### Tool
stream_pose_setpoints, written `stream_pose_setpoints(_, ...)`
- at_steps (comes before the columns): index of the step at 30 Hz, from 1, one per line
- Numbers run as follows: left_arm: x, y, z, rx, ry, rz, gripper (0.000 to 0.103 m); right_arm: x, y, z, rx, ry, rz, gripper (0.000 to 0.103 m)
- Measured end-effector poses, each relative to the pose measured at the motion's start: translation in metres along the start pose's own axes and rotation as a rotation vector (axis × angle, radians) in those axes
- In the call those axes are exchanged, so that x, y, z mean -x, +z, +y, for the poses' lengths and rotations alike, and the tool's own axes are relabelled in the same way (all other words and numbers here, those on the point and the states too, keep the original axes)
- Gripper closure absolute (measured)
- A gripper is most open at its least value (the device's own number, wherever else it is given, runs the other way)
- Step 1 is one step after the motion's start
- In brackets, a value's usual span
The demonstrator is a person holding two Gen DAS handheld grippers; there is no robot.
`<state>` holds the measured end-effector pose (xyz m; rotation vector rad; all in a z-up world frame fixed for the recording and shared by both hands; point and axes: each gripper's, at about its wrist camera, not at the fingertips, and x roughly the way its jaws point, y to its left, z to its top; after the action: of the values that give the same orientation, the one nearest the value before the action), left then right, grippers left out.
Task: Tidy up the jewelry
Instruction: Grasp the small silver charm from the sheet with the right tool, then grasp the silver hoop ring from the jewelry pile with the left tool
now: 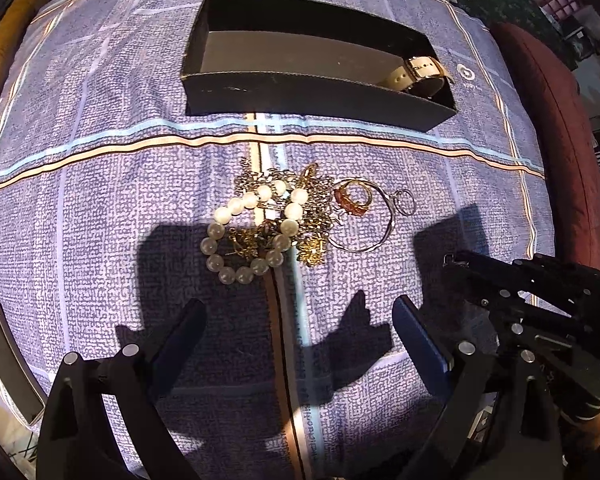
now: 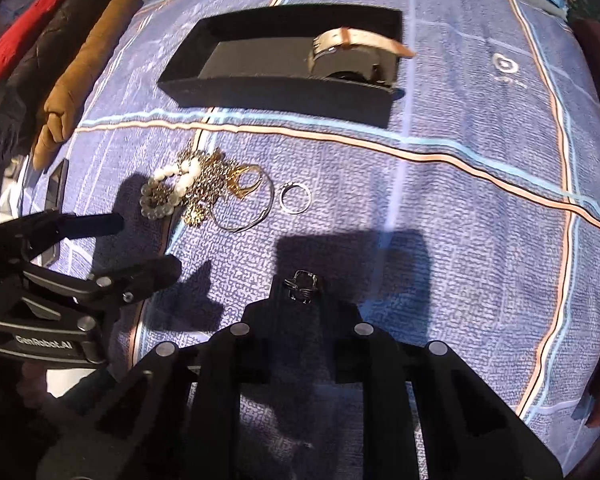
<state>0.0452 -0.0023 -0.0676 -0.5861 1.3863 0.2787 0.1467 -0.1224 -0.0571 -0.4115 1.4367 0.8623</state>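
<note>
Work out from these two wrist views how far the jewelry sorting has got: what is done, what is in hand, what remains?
Done: only the watch lies in the black box. In hand: the right gripper is shut on a small dark ring; the left gripper is open, holding nothing. Left: the pearl bracelet, tangled gold chains, gold ring, thin bangle and silver ring remain on the cloth.
</note>
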Motion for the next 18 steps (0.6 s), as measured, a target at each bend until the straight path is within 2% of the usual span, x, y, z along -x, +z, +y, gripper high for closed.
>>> stream_pose_setpoints(5,-0.006,0.010,-0.024,-0.088,-0.005,-0.008,0.011,0.013,-0.008,-0.026,-0.078,-0.008,-0.006,0.085)
stream_pose_setpoints(14,-0.013,0.044,-0.063,-0.191,-0.085,-0.040,0.013,0.028,-0.026,-0.066,-0.218,-0.027,-0.034,0.085)
stream_pose_setpoints(15,-0.016,0.047,-0.067,-0.213,-0.074,-0.044,0.016,0.029,-0.028,-0.069,-0.231,-0.025,-0.034,0.085)
stream_pose_setpoints(16,-0.020,0.049,-0.071,-0.242,-0.063,-0.039,0.026,0.029,-0.030,-0.071,-0.240,-0.024,-0.036,0.085)
stream_pose_setpoints(18,-0.032,0.052,-0.076,-0.295,-0.036,-0.009,0.041,0.029,-0.033,-0.075,-0.254,-0.022,-0.033,0.085)
